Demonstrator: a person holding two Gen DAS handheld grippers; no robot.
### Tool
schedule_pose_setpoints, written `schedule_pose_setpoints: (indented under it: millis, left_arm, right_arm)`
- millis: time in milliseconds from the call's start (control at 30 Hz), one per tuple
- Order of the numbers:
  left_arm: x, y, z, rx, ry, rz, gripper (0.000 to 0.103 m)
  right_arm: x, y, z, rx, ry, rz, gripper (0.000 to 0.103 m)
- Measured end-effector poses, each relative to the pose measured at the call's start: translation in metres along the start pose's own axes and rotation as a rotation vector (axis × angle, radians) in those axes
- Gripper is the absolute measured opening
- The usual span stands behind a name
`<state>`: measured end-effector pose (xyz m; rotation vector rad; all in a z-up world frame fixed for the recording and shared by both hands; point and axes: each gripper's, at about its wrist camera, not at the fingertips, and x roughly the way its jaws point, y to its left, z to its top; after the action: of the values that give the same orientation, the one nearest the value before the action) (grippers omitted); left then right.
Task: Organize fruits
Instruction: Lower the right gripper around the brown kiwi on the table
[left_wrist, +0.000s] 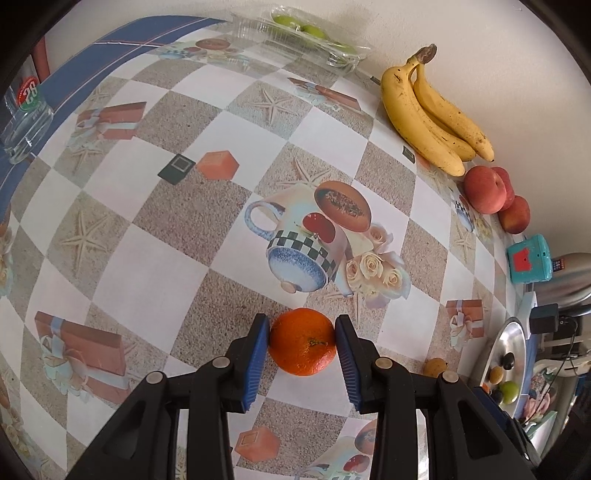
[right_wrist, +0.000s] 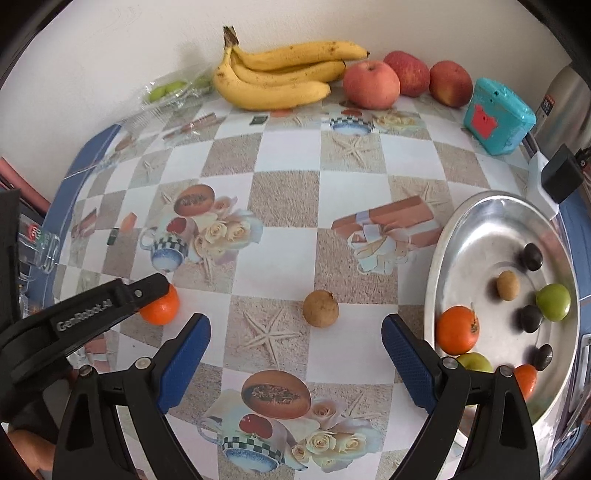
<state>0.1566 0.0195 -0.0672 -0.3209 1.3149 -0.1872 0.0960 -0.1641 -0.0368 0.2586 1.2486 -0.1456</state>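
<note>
Left tool pinching orange on counter; right tool gaping, empty.
Pads touch only the orange's sides; round fruit may slip and roll during lift toward tray. Brown fruit still loose ahead of right tool.

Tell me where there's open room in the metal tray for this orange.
The metal tray is bare across its far half, beyond the brown fruit. Its near end is crowded, around the orange there. The left gripper clamps the orange.
</note>
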Motion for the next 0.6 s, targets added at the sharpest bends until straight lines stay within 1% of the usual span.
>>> schedule_pose_setpoints:
  millis: [400,600]
  left_arm:
    - [0.000,-0.001,0.000,0.016,-0.001,0.003,0.039]
    - [0.001,-0.001,-0.001,0.023,0.002,0.002,0.039]
  right_arm:
    - [0.028,-0.012,0.010,0.047,0.026,-0.025,0.094]
    - [0.043,-0.005,0.012,0.025,0.045,-0.059,0.094]
